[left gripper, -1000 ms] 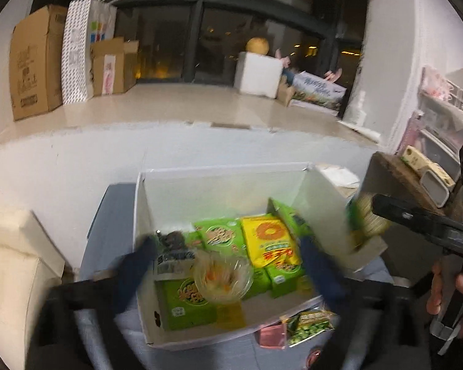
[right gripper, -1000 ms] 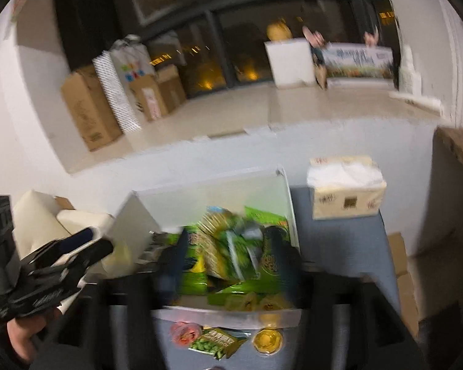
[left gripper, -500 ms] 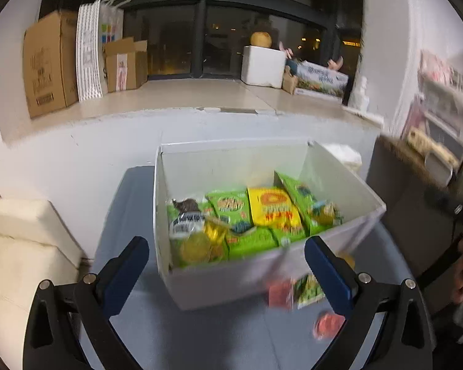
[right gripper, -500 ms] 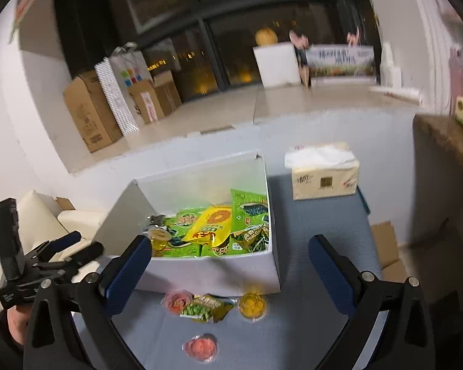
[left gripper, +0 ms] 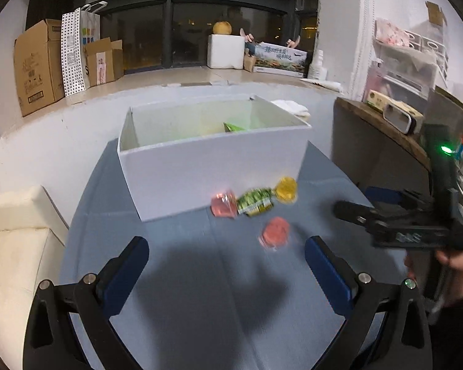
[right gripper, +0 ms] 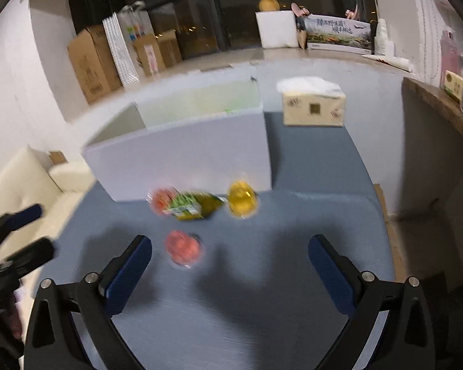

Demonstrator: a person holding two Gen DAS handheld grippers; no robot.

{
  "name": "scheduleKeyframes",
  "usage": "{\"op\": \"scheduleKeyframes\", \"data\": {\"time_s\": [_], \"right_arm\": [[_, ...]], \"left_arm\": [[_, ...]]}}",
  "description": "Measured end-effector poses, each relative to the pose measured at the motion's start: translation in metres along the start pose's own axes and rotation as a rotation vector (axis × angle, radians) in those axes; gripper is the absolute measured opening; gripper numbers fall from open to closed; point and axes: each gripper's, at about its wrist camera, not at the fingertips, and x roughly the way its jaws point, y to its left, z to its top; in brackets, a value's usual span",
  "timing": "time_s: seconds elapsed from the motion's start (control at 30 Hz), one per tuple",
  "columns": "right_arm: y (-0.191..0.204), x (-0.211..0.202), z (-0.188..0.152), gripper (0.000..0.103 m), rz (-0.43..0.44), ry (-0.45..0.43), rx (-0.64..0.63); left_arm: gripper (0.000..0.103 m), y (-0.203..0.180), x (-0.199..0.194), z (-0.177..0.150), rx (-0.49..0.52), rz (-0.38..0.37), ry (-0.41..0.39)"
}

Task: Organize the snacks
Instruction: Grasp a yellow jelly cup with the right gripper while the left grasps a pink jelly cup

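**Both grippers empty, four snacks loose on the table**

So the left gripper (left gripper: 225, 266) hangs over the blue table (left gripper: 200, 293) with its fingers spread wide and nothing between them. Same deal with the right gripper (right gripper: 230, 262): jaws wide apart, holding nothing, low over the tabletop.

The white box (left gripper: 213, 172) sits toward the back of the table. From this low angle you only catch a green packet corner (left gripper: 234, 127) poking above the rim, the rest of the inside is hidden.

Loose stuff sits right in front of the box: a pink jelly cup (left gripper: 223, 205) up close to the front wall, a green snack packet (left gripper: 255, 205) touching it, and a yellow jelly cup (left gripper: 286, 189) at the packet's other end. A second pink jelly cup (left gripper: 274, 233) lies nearer the grippers, apart from the row. In the right wrist view that one is just beside the left-hand finger (right gripper: 129, 273), not between the two.

A tissue box (right gripper: 313, 108) stands behind, beside the white box. The right wrist view is pretty blurry.
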Motion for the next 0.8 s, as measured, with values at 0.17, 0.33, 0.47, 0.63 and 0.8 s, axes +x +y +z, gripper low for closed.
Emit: {"op": "scheduleKeyframes", "data": {"time_s": [0.17,0.33,0.47,0.63,0.8], "right_arm": [[-0.01,0.029,0.007,0.103,-0.024,0.037,0.041],[-0.012,0.063,0.027,0.103,-0.049,0.062,0.04],[-0.013,0.095,0.04,0.081,-0.079,0.108,0.051],[-0.006,0.121,0.039,0.045,-0.095,0.151,-0.015],[-0.002,0.107,0.034,0.035,-0.055,0.109,-0.027]], "left_arm": [[0.103,0.003,0.0,-0.021,-0.038,-0.007,0.031],[0.103,0.011,0.002,-0.031,-0.072,-0.013,0.049],[0.103,0.019,0.003,-0.034,-0.09,-0.005,0.058],[0.103,0.025,0.009,-0.035,-0.103,0.014,0.06],[0.103,0.028,0.022,-0.031,-0.117,0.002,0.074]]}}
